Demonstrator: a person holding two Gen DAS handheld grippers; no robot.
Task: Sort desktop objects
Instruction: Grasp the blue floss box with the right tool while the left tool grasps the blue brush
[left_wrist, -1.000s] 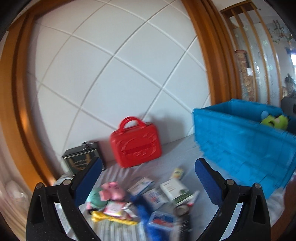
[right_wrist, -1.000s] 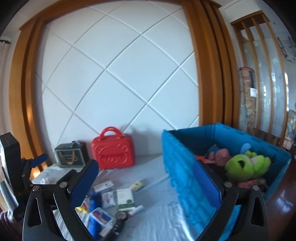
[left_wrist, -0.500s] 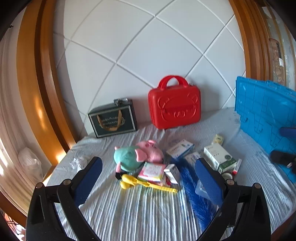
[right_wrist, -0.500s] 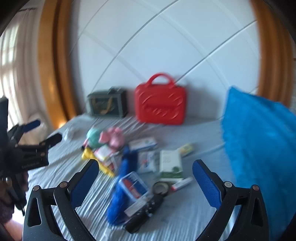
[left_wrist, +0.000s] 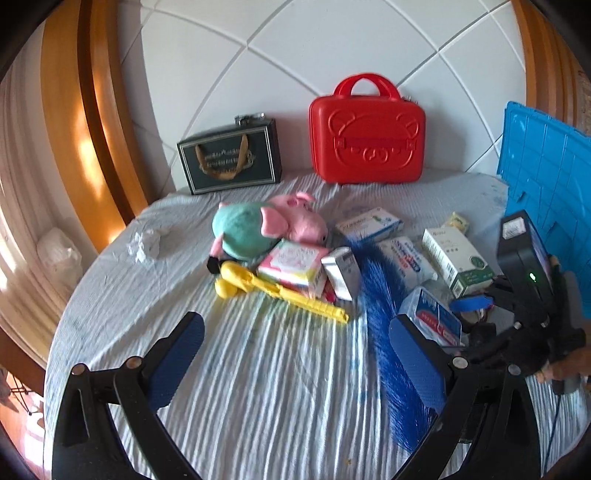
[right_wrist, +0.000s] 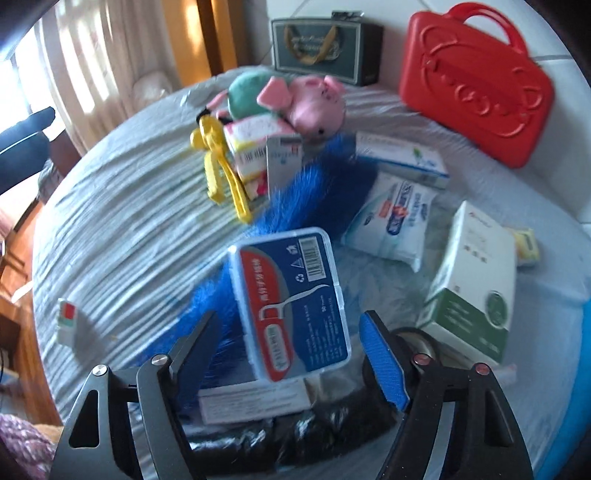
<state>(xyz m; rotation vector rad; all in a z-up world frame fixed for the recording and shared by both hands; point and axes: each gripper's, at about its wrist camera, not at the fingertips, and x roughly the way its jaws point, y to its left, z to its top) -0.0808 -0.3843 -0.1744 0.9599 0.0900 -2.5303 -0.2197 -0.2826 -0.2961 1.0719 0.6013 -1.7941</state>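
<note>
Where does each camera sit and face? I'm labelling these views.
Left wrist: behind the open left tool, looking across the cloth-covered table toward the red plastic handled case; the right tool's body shows at right.
Right wrist: behind the open right tool, looking down on the clear plastic floss-pick box.
Shared: case, pink pig plush, blue furry brush.
</note>
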